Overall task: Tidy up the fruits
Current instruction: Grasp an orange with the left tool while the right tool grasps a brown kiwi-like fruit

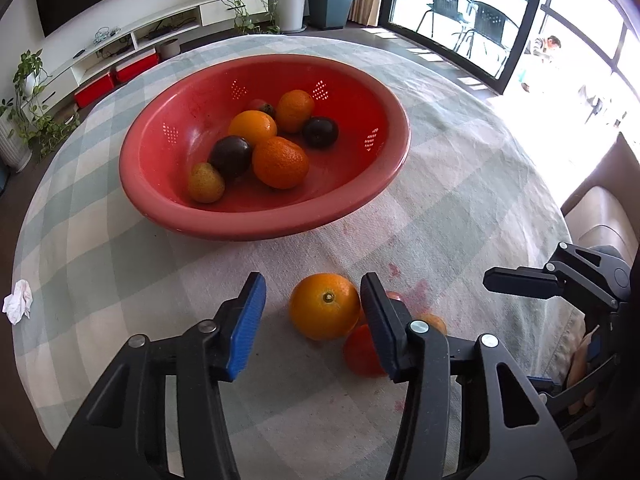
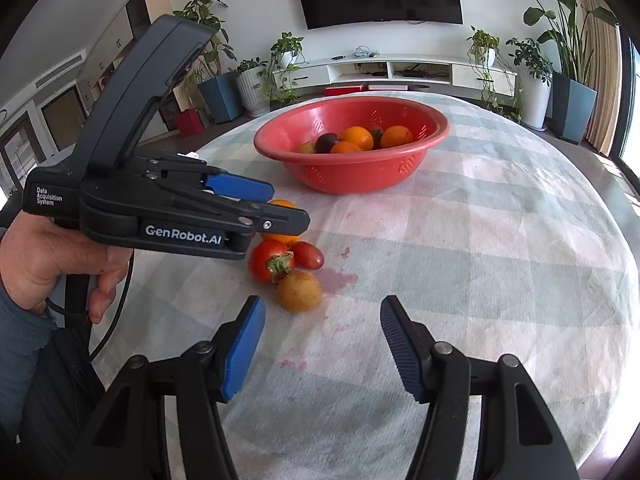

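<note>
A red colander bowl [image 1: 168, 200] [image 2: 360, 178] on the checked tablecloth holds several fruits: oranges, dark plums and a small brownish fruit. My left gripper [image 1: 314, 312] is open, its jaws on either side of a loose orange [image 1: 324, 306] [image 2: 282, 204] on the cloth. Beside the orange lie a red tomato [image 2: 269, 260] [image 1: 362, 354], a small oblong red fruit [image 2: 307, 255] and a brown round fruit [image 2: 299, 291]. My right gripper [image 2: 322, 342] is open and empty, just in front of the brown fruit. It also shows at the right edge of the left wrist view [image 1: 520, 280].
The round table [image 2: 520, 240] has reddish stains near the loose fruits. A crumpled tissue [image 1: 18, 300] lies at its left edge. A chair [image 1: 600, 216] stands at the right. Potted plants, a TV and a low shelf line the far wall.
</note>
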Motion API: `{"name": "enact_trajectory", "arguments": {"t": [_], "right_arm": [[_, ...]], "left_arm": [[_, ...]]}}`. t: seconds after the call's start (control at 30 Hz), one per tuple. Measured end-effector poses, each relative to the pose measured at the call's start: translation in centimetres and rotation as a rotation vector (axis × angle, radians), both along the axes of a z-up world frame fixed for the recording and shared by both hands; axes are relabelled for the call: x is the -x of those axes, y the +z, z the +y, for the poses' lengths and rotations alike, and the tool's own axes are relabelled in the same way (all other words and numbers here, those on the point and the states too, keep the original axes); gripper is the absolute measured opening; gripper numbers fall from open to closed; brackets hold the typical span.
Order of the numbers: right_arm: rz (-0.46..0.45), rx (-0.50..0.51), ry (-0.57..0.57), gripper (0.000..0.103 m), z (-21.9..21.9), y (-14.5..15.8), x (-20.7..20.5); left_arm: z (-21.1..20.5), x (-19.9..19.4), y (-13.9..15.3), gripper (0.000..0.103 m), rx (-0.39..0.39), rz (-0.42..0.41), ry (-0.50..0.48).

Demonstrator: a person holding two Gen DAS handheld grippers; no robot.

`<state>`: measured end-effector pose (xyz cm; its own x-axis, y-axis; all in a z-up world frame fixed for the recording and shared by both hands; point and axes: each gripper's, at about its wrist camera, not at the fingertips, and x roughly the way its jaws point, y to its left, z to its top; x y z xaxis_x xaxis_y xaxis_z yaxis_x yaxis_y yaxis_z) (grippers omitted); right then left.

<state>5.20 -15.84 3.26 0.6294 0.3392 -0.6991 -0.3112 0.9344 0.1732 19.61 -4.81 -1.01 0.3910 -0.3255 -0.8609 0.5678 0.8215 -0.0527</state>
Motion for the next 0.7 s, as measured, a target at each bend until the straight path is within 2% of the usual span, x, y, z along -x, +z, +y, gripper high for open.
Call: {"name": "enact_trajectory", "arguments": {"t": [0.5,0.57,0.7], "right_arm": [[0.003,0.007,0.0,0.063,0.31,-0.13,-0.04],[0.004,0.007,0.0,0.062,0.29,-0.15,-0.06],[0.003,0.007,-0.002,0.062,0.29,-0.12,0.0]], "left_arm": [[0.45,-0.21,-0.7,0.047,0.03,0.034,0.01],[0.41,-0.17,-0.67,0.034,0.044,0.042,0.001],[0.24,-0.05,-0.64,0.035,0.044,0.044,-0.006]]}}
